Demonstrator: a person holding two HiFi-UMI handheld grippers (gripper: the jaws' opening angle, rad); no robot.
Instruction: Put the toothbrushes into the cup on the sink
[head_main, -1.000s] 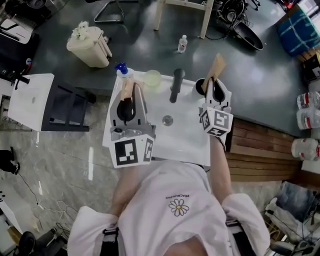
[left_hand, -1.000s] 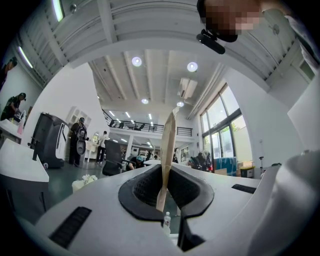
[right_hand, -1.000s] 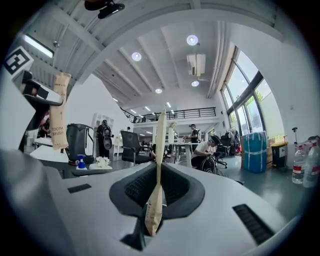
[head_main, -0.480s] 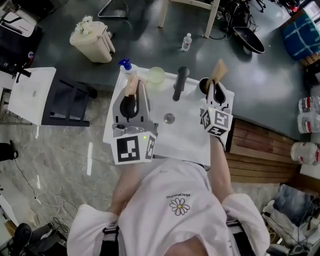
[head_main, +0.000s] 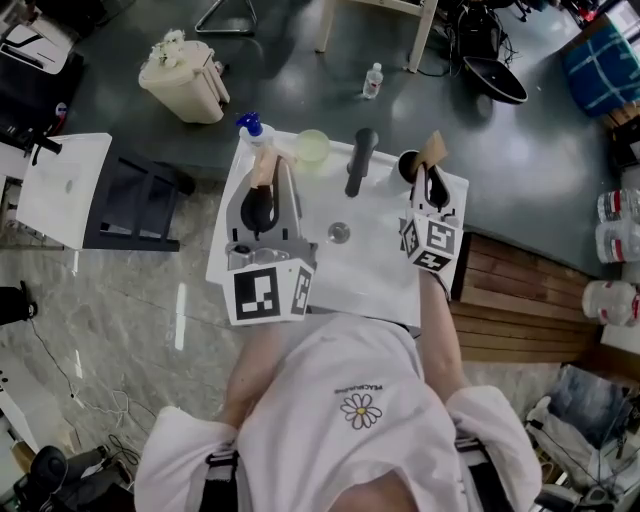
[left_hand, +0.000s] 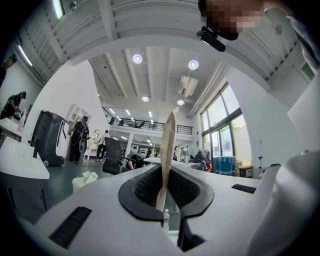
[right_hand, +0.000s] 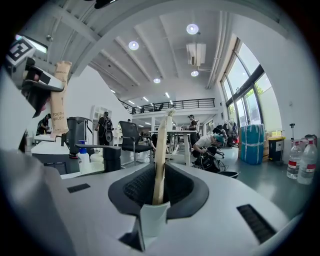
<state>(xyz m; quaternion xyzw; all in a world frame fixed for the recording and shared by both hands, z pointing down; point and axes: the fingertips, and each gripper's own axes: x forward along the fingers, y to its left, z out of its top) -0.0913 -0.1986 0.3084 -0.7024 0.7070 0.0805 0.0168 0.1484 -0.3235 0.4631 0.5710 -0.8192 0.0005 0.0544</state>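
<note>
Over the white sink (head_main: 375, 285), each gripper is shut on a flat tan toothbrush pack that stands upright. My left gripper (head_main: 266, 178) holds its pack (head_main: 260, 168) above the sink's left side, short of the pale green cup (head_main: 312, 148) on the back rim. My right gripper (head_main: 430, 172) holds its pack (head_main: 433, 148) at the sink's back right corner. In the left gripper view the pack (left_hand: 167, 150) rises from between the pads of the left gripper (left_hand: 165, 192). The right gripper view shows its pack (right_hand: 161, 150) clamped the same way in the right gripper (right_hand: 159, 195), and the left pack (right_hand: 59, 100) at the left.
A black faucet (head_main: 357, 160) stands at the sink's back middle, a blue-capped bottle (head_main: 250, 128) at the back left corner. A dark round object (head_main: 404, 167) sits just left of my right gripper's tips. The drain (head_main: 338, 233) lies mid-basin. A white bin (head_main: 185, 72) stands on the floor behind.
Both grippers hold their toothbrush packs over the sink much as before. Only the view has shifted slightly.
</note>
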